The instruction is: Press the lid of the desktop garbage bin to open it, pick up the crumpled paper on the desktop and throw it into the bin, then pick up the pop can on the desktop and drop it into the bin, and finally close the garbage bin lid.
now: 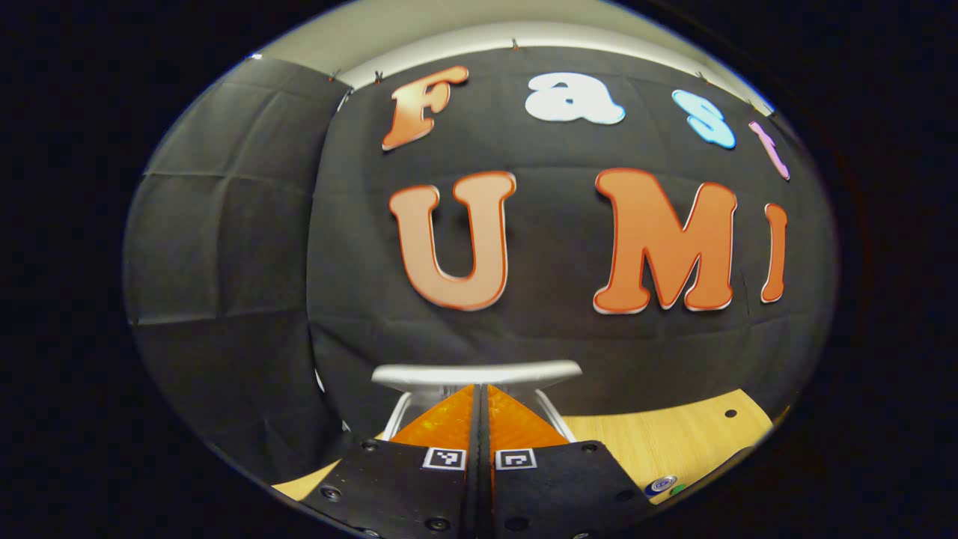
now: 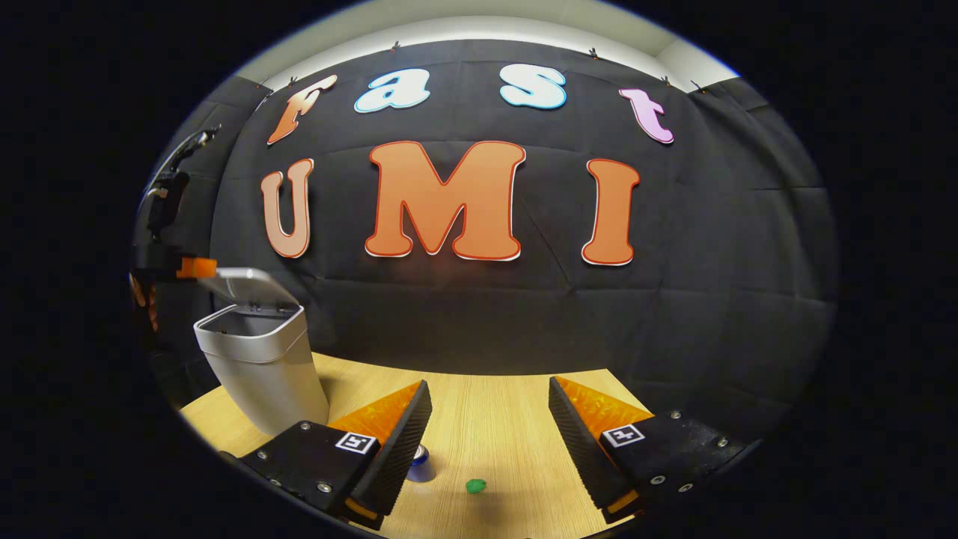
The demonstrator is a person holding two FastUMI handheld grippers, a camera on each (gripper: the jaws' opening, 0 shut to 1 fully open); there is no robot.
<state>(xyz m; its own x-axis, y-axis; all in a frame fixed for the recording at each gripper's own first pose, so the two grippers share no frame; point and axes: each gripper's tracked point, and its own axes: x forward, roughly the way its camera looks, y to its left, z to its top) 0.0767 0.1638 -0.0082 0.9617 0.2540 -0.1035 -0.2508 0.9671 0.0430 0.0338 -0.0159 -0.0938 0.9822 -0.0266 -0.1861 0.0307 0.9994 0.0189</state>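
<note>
Straight ahead of the left tongs (image 1: 479, 419) in the left gripper view, whose fingers are pressed together with nothing between them, the raised lid (image 1: 477, 373) of the garbage bin shows edge-on as a pale horizontal bar, the closed tips right under it; whether they touch it I cannot tell; to the right lies the bare wooden desk (image 1: 673, 442), and at its near edge the top of the pop can (image 1: 661, 484) peeks out beside a small green scrap (image 1: 678, 489). Over in the right gripper view the right tongs (image 2: 490, 412) stand spread wide and hold nothing; the garbage bin (image 2: 262, 367) sits upright at the left of the desk (image 2: 486, 397), its long axis vertical, its mouth facing up, its lid (image 2: 243, 284) hinged back and tilted upward, with the left tongs (image 2: 196, 267) at the lid's far tip; the pop can (image 2: 421, 468) stands just beside the right tongs' left finger, partly hidden, apparently upright with its long axis vertical; the green scrap (image 2: 476, 486) lies near it. I cannot make out the crumpled paper. The can seems the next pick: lower the open tongs so both fingers straddle its sides, close squarely across the middle, lift it upright and release over the open mouth.
</note>
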